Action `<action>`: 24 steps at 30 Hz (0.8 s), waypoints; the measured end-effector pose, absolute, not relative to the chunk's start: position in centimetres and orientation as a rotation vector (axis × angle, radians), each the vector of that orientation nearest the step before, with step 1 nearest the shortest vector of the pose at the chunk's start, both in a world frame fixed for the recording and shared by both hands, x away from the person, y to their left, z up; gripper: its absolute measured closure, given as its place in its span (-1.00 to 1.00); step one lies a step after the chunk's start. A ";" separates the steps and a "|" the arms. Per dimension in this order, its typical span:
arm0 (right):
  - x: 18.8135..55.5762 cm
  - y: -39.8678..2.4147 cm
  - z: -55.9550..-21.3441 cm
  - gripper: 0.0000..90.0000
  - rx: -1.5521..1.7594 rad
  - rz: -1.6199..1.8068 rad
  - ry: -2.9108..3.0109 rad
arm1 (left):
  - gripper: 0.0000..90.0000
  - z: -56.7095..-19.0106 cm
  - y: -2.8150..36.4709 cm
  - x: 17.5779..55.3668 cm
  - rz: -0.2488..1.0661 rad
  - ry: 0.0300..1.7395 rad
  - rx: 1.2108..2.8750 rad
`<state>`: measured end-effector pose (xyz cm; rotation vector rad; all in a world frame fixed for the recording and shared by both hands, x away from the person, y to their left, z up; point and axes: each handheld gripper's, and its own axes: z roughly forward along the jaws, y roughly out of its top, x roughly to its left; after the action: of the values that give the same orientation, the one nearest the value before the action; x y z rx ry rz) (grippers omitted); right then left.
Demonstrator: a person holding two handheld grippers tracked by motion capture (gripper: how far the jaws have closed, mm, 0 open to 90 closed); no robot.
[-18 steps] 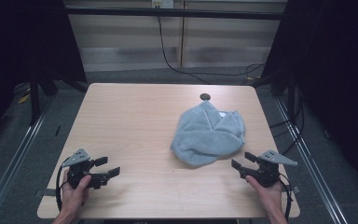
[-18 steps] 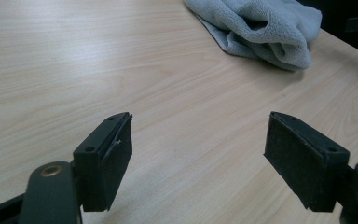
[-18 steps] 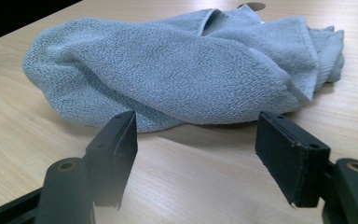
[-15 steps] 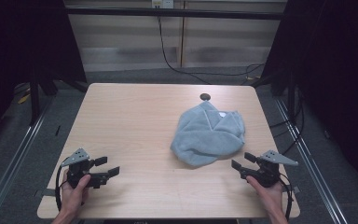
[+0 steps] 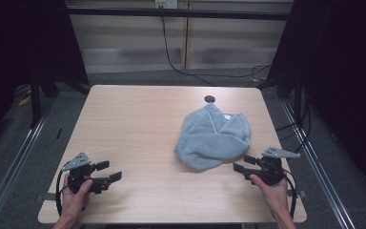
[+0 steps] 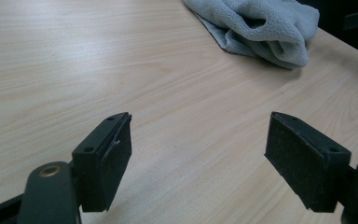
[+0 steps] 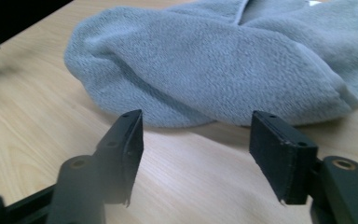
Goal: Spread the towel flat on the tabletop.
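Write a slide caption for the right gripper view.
Right gripper, jaws open, pointed at a crumpled grey towel lying just ahead on the wooden table.

I'm working in what looks like a lab or recording setup: my bare wooden counter (image 5: 138, 124) stands between dark curtains (image 5: 24, 43) on both sides, metal rails (image 5: 16, 152) run along the grey floor, and black cables (image 5: 171, 52) hang down the panelled back wall (image 5: 124, 43).

No legible text; towel (image 5: 214, 136) tag maybe blank
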<state>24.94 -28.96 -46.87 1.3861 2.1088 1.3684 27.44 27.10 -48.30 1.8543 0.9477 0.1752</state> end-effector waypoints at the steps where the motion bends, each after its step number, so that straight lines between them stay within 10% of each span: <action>1: 25.2 -29.0 -46.7 -0.17 1.381 1.379 2.096 | -0.50 -48.4 27.1 27.4 0.169 0.947 1.850; 24: 35.7 -27.3 -47.0 -0.50 1.396 1.282 2.242 | -0.49 -48.4 26.9 27.5 0.157 0.931 1.853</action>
<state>35.69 -27.26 -47.01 1.3961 2.2421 1.2825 27.49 26.91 -48.38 1.8530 0.9307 0.1565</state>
